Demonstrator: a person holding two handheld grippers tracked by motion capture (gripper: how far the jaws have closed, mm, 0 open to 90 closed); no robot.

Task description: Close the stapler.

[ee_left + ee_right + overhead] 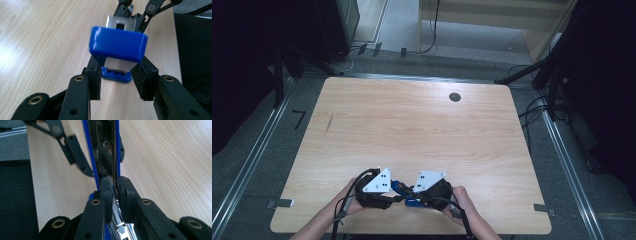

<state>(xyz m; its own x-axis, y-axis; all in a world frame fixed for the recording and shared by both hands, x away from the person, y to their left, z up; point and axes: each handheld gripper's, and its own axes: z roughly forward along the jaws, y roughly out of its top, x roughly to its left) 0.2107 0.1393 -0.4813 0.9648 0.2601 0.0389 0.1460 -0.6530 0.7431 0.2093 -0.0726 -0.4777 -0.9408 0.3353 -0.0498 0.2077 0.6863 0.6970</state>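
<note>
Because the blue stapler has been swung open on its hinge, each hand has taken one half of it, close to the near edge of the table. Nearest the person, the right gripper has its jaws pinched almost together on the thin metal strip inside the stapler, which seems meant to hold that half steady while the other is worked. The left gripper stands a little wider, with its black pads either side of the blue top arm; the pads look to press on it, though the contact is partly hidden under the blue cap. Below and beyond that arm, the blue base lies on the wood.

In the high view the two grippers face each other, the stapler bridging the gap between them, so that each can pull against the other. Farther off the table lies bare up to a dark round hole near its far edge.
</note>
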